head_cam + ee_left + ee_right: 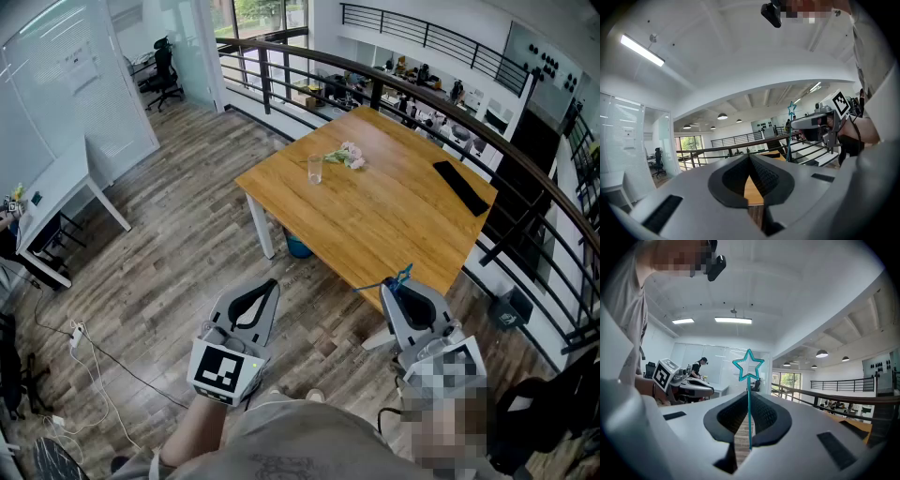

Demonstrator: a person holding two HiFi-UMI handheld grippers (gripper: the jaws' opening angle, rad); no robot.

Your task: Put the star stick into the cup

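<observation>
Right gripper view shows my right gripper [749, 397] closed down tight on the star stick [749, 376]: the thin teal shaft is pinched between the two dark pads and stands upright out of them, with the outlined star at its top above the jaw tips. Off to my left in that same view is my left gripper [693, 387], its marker cube facing the camera, held about level with the right one and apart from it. In the left gripper view its jaws meet at their tips with nothing between them, so that hand carries nothing; only a slit of table and floor shows through the gap lower down. From the head view both grippers hang close in front of me over the grey wood-plank floor [178, 272], the right one just off the near edge of the wooden table [375, 216], with the little teal star poking up at that edge. The cup [315, 169], a clear glass, stands upright on the far-left part of the table, well apart from the stick, with a small bunch of pale pink flowers [345, 156] lying just to its right. A flat black object [461, 186] lies near the table's far-right side, and a dark curved railing [525, 169] runs behind the table.
</observation>
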